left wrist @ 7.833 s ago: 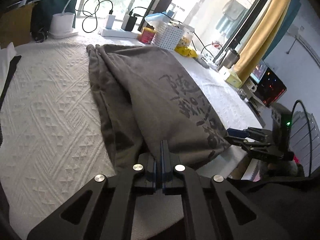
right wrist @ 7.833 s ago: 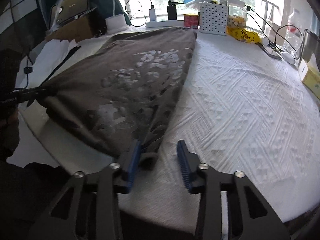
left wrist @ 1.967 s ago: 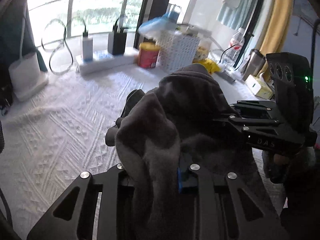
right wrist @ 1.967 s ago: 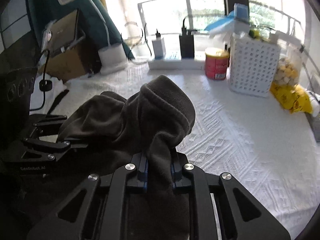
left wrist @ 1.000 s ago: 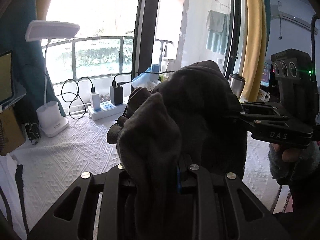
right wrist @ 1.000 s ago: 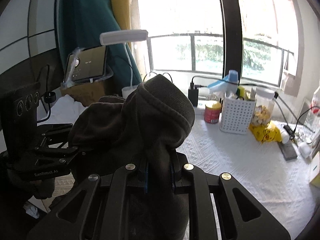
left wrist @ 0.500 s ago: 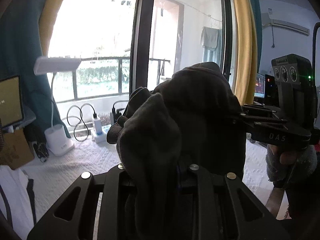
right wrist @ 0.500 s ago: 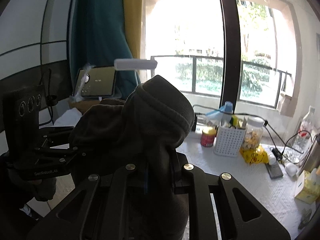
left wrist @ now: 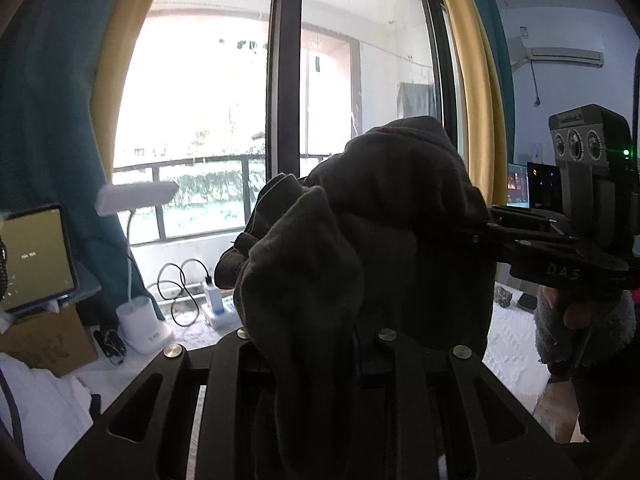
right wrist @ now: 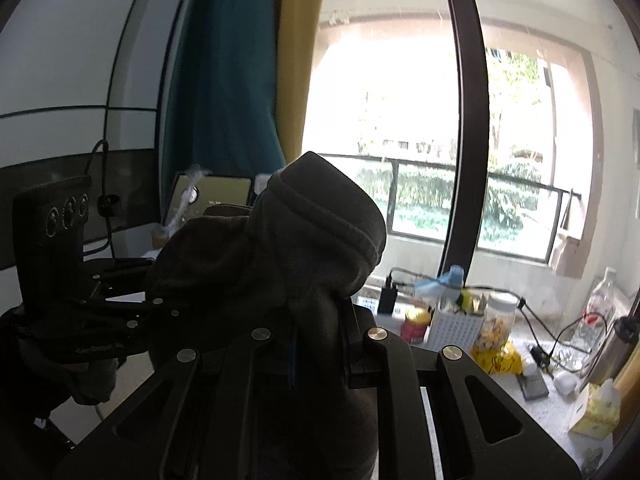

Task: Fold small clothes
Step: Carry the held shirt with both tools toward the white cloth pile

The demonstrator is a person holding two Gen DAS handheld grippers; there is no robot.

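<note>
1. Your left gripper [left wrist: 320, 344] is clamped on the dark grey garment [left wrist: 380, 232]; the cloth bunches over its jaws and hides them.
2. Your right gripper [right wrist: 320, 344] is also closed on this garment [right wrist: 312, 248], with a ribbed hem above its jaws.
3. The garment hangs in the air between both grippers, above the white table cover [right wrist: 540, 404].
4. The other gripper [left wrist: 560, 248] appears at the right in the left wrist view.
</note>
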